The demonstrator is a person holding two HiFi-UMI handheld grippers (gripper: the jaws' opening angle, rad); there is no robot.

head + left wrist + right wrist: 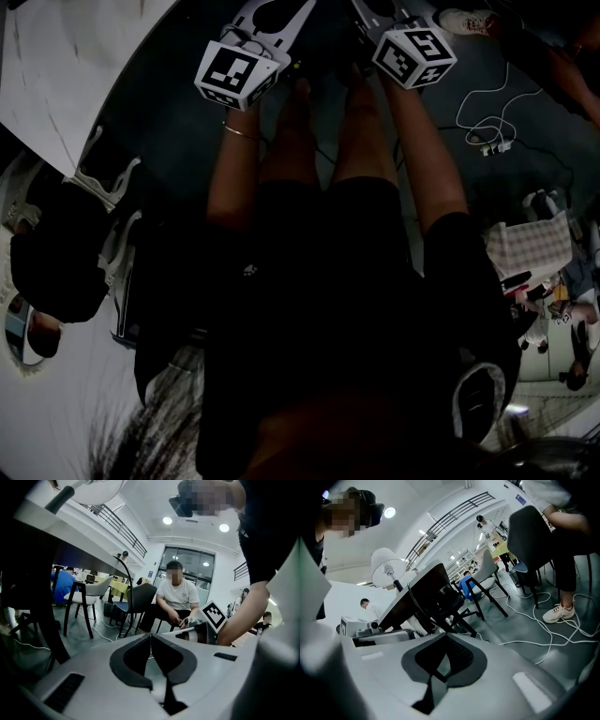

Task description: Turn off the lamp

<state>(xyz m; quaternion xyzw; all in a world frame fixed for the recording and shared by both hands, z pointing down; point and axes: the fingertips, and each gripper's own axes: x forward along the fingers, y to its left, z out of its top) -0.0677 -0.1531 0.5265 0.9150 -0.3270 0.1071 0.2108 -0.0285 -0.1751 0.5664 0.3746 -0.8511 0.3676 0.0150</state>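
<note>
A white lamp shade [386, 563] stands on a dark-edged table [401, 603] at the left of the right gripper view, well away from the jaws. In the left gripper view a white rounded shade [96, 490] shows above a table edge at the top left. My left gripper [150, 636] is shut with nothing between its jaws and points across the room. My right gripper [446, 638] is also shut and empty. In the head view both marker cubes, the left one [234, 73] and the right one [413, 56], hang beside my legs above the dark floor.
A white table [66, 66] lies at my left, with a black chair [56, 253] beside it. A white cable [483, 117] loops on the floor at the right. A seated person [176, 597] and chairs [136, 599] are ahead of the left gripper.
</note>
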